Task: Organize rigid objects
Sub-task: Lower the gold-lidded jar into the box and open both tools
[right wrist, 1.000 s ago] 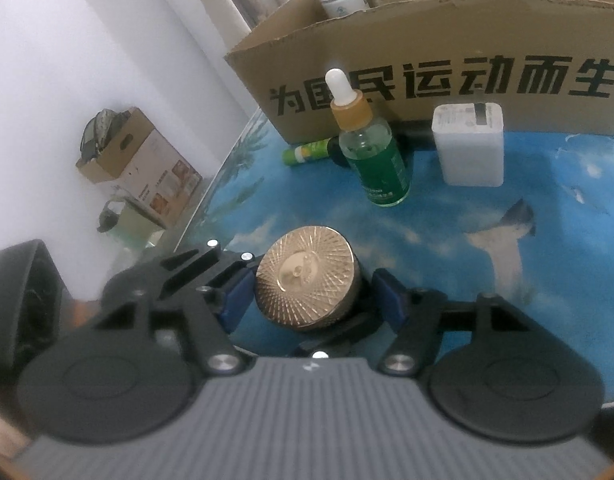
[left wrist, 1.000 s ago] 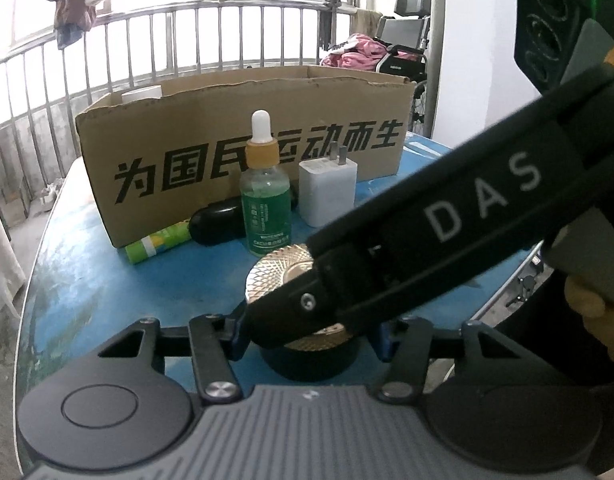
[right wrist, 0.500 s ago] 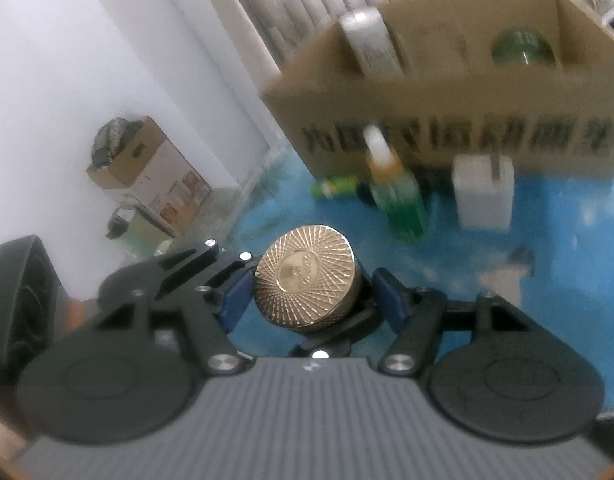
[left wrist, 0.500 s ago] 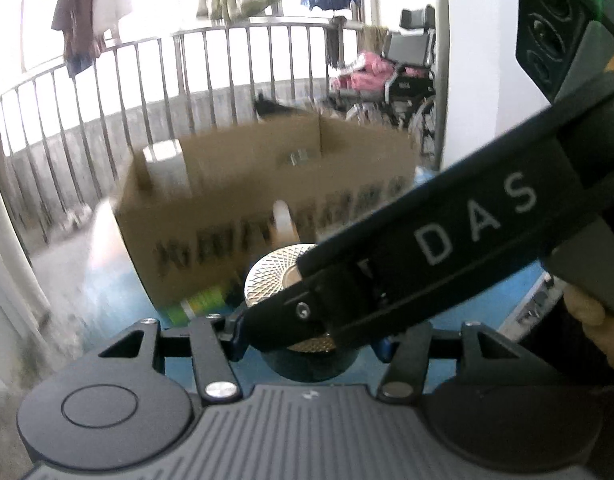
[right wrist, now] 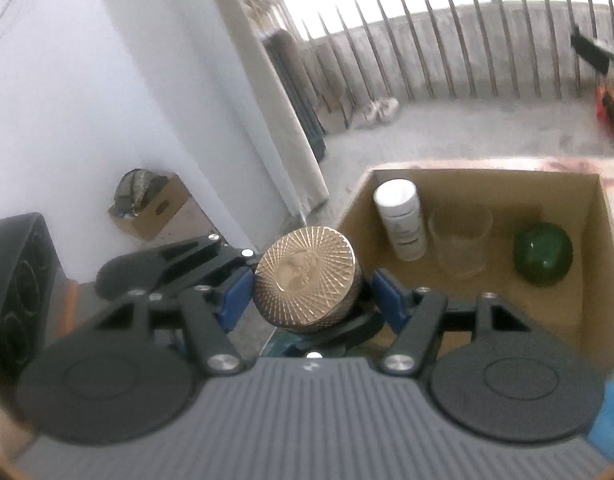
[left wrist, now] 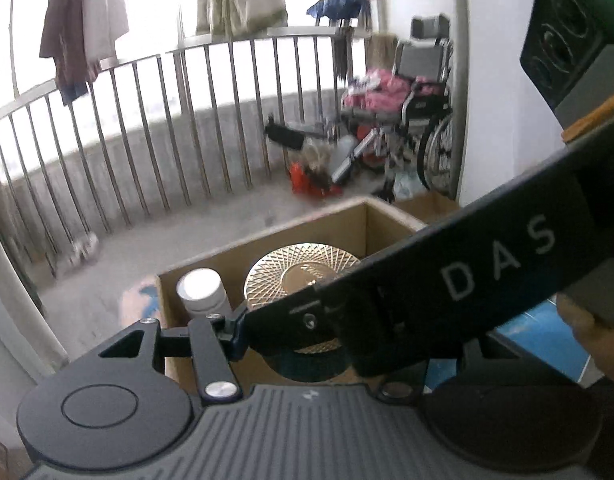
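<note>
balcony railing behind; both hand-held grippers pinch gold-lidded jar, seemingly above cardboard box.

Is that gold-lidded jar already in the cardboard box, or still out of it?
Still out. The gold-lidded jar is clamped between the right gripper pads, above the cardboard box near its rim; inside stand a white bottle and a clear cup.

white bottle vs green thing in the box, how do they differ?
The white bottle is tall, cylindrical and labelled; the green object is squat, rounded and glossy. The white bottle stands at the left wall of the cardboard box, the green object near the right wall. Both rest inside the cardboard box, unheld.
</note>
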The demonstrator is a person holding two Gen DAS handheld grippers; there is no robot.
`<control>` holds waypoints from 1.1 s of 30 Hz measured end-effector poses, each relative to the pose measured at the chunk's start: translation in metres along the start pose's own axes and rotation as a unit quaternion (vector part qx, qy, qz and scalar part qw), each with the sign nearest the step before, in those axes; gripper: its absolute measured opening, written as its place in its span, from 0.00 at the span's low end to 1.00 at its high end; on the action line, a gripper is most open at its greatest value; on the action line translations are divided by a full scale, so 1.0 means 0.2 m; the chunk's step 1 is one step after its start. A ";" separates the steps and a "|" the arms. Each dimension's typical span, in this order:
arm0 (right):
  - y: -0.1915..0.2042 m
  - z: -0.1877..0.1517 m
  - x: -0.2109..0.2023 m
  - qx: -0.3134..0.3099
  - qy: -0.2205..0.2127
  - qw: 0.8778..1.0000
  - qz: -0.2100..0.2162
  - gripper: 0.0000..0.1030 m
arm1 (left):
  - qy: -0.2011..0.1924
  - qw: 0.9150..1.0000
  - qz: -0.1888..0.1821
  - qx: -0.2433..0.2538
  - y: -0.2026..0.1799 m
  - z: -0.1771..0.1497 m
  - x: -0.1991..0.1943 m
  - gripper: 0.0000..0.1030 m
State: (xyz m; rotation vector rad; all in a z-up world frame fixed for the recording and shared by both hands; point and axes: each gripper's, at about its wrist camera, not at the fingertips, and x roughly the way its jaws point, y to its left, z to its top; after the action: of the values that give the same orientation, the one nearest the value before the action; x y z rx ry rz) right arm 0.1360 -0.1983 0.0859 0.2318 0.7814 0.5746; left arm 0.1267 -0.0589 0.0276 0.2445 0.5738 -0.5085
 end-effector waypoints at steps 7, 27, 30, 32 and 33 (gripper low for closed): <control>-0.40 0.16 0.38 0.098 0.085 0.991 0.025 0.64 | 0.109 0.994 -0.013 -0.026 0.16 0.02 0.42 0.56; -0.72 0.09 0.93 0.210 0.184 0.959 0.052 0.60 | 0.210 0.977 0.020 -0.004 0.32 -0.06 0.72 0.67; -0.72 0.08 0.95 0.213 0.187 0.958 0.049 0.60 | 0.208 0.978 0.020 0.002 0.32 -0.07 0.71 0.67; -0.71 0.08 0.95 0.217 0.189 0.957 0.047 0.60 | 0.203 0.979 0.021 0.000 0.31 -0.08 0.69 0.67; -0.71 0.07 0.95 0.216 0.189 0.957 0.046 0.60 | 0.199 0.980 0.019 -0.002 0.30 -0.07 0.69 0.67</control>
State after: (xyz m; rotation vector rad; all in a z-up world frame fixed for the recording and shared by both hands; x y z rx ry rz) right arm 0.3114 -0.2074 -0.0741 0.5748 1.2726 0.5358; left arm 0.2501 -0.0563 -0.0584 0.3556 0.9572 -0.4234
